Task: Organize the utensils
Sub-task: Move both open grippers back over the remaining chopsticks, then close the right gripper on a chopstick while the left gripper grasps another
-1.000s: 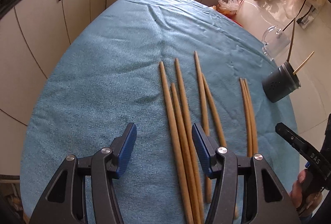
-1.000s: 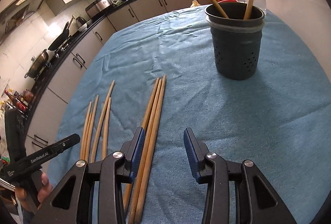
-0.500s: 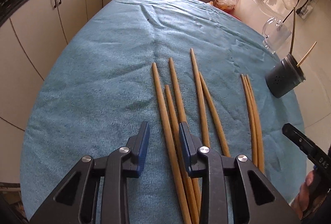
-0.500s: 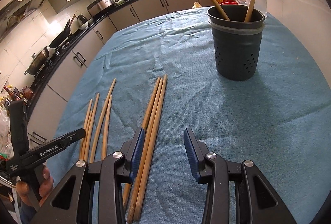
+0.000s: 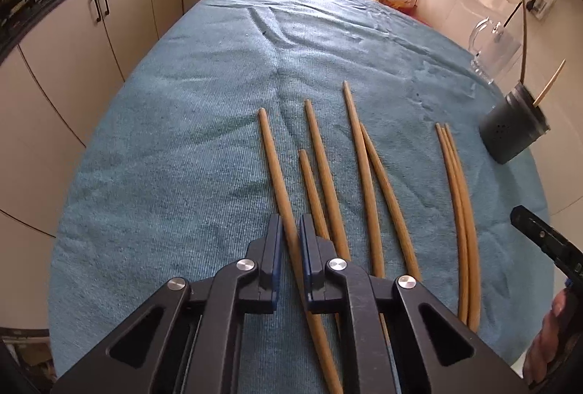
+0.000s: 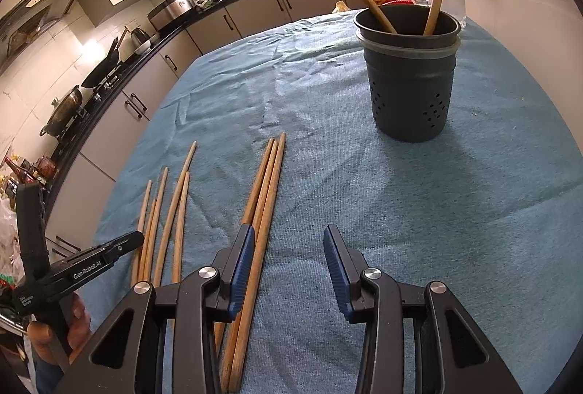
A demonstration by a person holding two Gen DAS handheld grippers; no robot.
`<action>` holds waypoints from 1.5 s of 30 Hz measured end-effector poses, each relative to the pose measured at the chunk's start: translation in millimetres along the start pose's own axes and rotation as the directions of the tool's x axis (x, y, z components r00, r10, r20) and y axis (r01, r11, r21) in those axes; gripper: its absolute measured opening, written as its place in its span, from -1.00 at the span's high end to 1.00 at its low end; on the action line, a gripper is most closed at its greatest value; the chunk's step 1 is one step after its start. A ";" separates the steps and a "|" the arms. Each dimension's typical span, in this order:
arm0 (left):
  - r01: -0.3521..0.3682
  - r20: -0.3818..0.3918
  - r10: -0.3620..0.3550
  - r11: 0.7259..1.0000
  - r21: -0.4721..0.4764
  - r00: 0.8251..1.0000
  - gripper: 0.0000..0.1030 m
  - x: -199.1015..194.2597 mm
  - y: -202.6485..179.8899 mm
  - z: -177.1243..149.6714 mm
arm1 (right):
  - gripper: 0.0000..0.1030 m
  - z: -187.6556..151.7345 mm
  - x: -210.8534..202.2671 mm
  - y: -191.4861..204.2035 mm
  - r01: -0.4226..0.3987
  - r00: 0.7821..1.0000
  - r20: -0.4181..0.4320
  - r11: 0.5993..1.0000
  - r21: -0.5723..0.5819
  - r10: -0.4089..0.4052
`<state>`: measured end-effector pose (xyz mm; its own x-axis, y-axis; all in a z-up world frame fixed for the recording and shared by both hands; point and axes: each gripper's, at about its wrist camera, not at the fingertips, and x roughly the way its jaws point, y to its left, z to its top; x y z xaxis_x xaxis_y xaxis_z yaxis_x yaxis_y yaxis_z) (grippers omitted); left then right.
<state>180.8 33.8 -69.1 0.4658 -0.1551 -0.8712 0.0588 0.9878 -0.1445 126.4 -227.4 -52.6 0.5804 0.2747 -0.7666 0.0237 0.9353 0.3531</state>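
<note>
Several long wooden chopsticks lie on a blue towel (image 5: 164,146). My left gripper (image 5: 290,230) is shut on the leftmost chopstick (image 5: 275,168), low at the towel. Other loose chopsticks (image 5: 364,172) lie just to its right, and three more (image 5: 459,197) lie together further right. A dark perforated utensil holder (image 5: 510,135) stands at the right with two sticks in it. In the right wrist view my right gripper (image 6: 288,248) is open and empty, just right of the three chopsticks (image 6: 262,204), with the holder (image 6: 410,81) ahead. The left gripper (image 6: 91,266) shows at the left.
A clear glass jug (image 5: 495,48) stands behind the holder near the wall. Kitchen cabinets (image 5: 109,15) and a counter with pans run along the far and left sides. The towel's edges drop off at left and front.
My left gripper has moved forward and left over the leftmost chopstick and closed on it. My right gripper has stayed open and nearly still.
</note>
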 end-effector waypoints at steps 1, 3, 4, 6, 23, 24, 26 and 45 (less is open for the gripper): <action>-0.015 -0.002 0.015 1.000 0.006 1.000 0.80 1.2 -2.3 1.7 | 0.17 0.4 1.0 0.4 -0.001 1.000 -0.004 1.000 -0.001 0.001; -0.033 -0.007 0.033 0.999 0.005 0.999 0.80 2.6 -4.7 4.4 | 0.17 2.8 4.0 1.1 0.001 1.000 -0.017 1.000 0.000 -0.001; -0.034 -0.010 0.034 0.999 -0.001 0.999 0.81 2.7 -4.5 4.7 | 0.17 5.2 6.0 1.9 0.002 1.000 -0.028 1.000 0.000 -0.002; -0.031 -0.012 0.031 0.999 -0.013 0.999 0.83 1.2 -2.1 3.2 | 0.17 10.2 10.6 4.3 0.004 0.999 -0.054 1.000 -0.002 -0.004; 0.012 -0.019 -0.012 1.000 -0.006 1.000 0.82 -3.6 7.8 -0.7 | 0.67 48.2 75.0 20.7 0.108 0.968 -0.226 0.994 -0.012 -0.108; 0.012 -0.021 -0.012 1.000 -0.006 1.000 0.82 -3.1 7.8 -0.3 | 0.67 48.8 75.7 22.4 0.115 0.966 -0.228 0.993 -0.025 -0.118; 0.002 -0.029 -0.002 1.000 -0.004 1.000 0.82 -2.6 6.5 1.7 | 0.72 51.6 80.0 29.1 0.160 0.957 -0.233 0.984 -0.081 -0.175; 0.048 0.133 -0.048 0.999 0.002 0.990 0.87 -52.6 -2.3 17.5 | 0.86 59.6 11.5 45.3 0.050 0.999 0.022 0.988 -0.145 -0.047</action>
<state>171.6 40.0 -14.8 0.5754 -0.1987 -0.7933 0.0829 0.9792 -0.1851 182.6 -195.2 -13.5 0.5963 0.2254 -0.7705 -0.0656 0.9703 0.2330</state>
